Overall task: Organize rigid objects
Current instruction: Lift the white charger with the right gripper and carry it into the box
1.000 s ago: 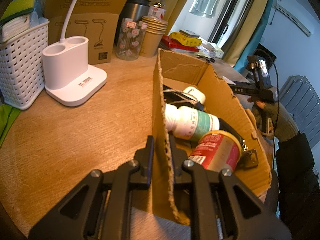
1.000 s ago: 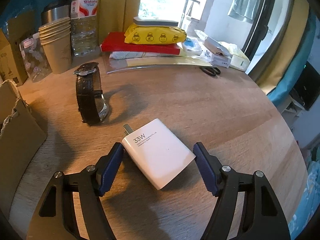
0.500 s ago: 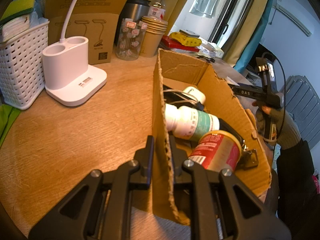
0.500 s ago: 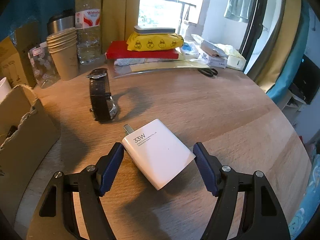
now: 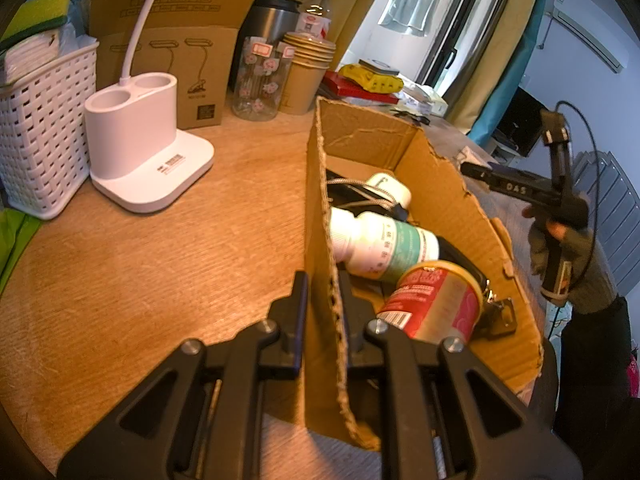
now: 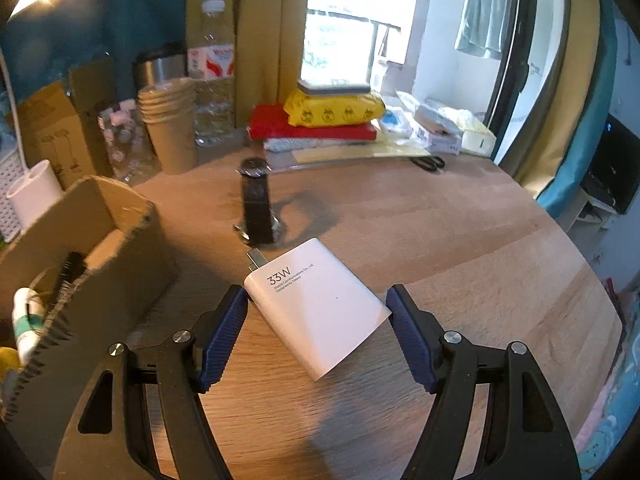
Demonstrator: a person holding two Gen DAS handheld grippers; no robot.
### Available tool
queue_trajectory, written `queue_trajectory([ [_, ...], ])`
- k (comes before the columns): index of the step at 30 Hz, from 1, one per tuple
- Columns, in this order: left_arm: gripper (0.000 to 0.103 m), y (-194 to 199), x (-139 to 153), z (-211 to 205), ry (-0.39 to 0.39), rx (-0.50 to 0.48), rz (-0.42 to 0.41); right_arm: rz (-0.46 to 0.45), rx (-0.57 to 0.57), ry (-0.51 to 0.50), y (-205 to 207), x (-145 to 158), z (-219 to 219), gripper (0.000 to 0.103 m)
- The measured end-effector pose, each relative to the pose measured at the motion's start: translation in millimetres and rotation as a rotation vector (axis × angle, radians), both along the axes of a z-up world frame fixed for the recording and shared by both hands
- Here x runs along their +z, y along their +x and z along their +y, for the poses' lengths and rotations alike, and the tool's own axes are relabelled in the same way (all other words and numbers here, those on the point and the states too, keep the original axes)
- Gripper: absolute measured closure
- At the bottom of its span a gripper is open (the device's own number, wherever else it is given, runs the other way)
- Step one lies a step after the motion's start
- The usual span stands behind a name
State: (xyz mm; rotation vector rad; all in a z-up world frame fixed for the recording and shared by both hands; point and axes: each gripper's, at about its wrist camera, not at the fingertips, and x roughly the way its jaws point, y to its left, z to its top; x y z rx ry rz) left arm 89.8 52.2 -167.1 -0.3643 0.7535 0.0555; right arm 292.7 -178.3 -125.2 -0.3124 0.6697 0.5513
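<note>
Two grips are carrying the risk. The right gripper (image 6: 316, 320) is pinching the white charger (image 6: 316, 306) by its corners, above the table (image 6: 460, 240), right of the cardboard box (image 5: 440, 168); it could be twisting loose. The left gripper (image 5: 322, 304) is clamping the box's near wall; torn cardboard could be tearing.

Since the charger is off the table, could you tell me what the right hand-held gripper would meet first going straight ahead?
Probably the black watch, standing on the table just beyond the white charger it holds; depth is uncertain.
</note>
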Motion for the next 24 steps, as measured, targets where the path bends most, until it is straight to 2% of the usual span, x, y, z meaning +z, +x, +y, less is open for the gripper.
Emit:
queue_trajectory([
  [10, 0.089, 0.2, -0.2, -0.4, 0.0, -0.001, 0.001, -0.074, 0.098, 0.017, -36.6, 35.8, 27.5, 0.028],
  [24, 0.089, 0.2, -0.1, -0.4, 0.0, -0.001, 0.001, -0.122, 0.18, 0.052, -59.5, 55.4, 66.5, 0.028],
])
